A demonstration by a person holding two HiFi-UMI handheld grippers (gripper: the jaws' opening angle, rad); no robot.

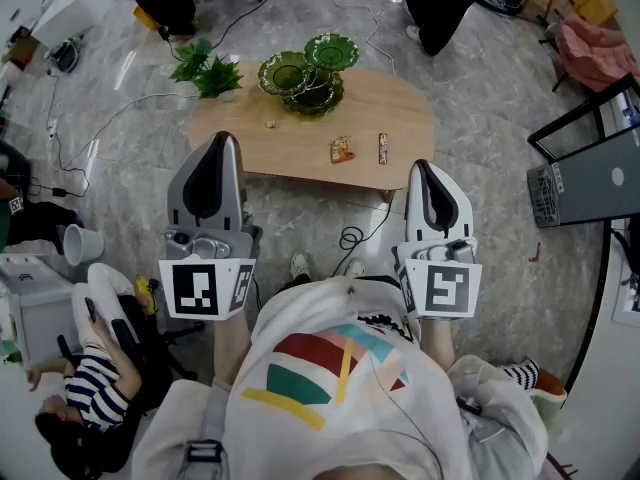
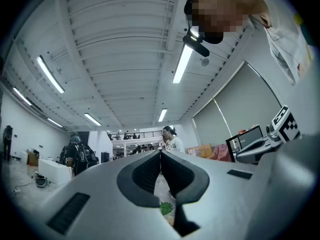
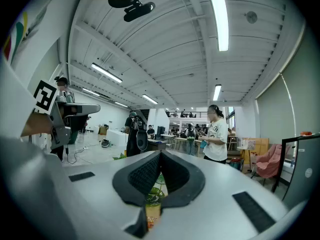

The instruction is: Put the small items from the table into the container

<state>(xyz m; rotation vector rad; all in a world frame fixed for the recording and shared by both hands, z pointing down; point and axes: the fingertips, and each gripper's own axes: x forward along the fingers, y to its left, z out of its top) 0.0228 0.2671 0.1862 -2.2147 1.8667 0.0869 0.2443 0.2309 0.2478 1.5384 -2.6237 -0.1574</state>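
1. The left gripper [image 1: 224, 140] and right gripper [image 1: 421, 166] are held short of the table [image 1: 400, 118], fingers pressed together, empty.
2. An orange snack packet [image 1: 342, 150], a brown wrapped bar [image 1: 383, 148] and a tiny pale piece [image 1: 270, 123] lie near the green glass tiered dish [image 1: 312, 73].
3. They look light and crinkly, so I'd pinch the packet by its edge and the bar across its middle. The glass dish looks fragile.

Grey marbled floor [image 1: 480, 88], strip-lit ceiling [image 3: 165, 49]

Table [image 1: 400, 118]: container [image 1: 305, 73] at far edge, plant [image 1: 205, 68] just left of it. Nr front edge: packet [image 1: 342, 150] w/ bar [image 1: 383, 148] at its right; small item [image 1: 270, 123] further left.
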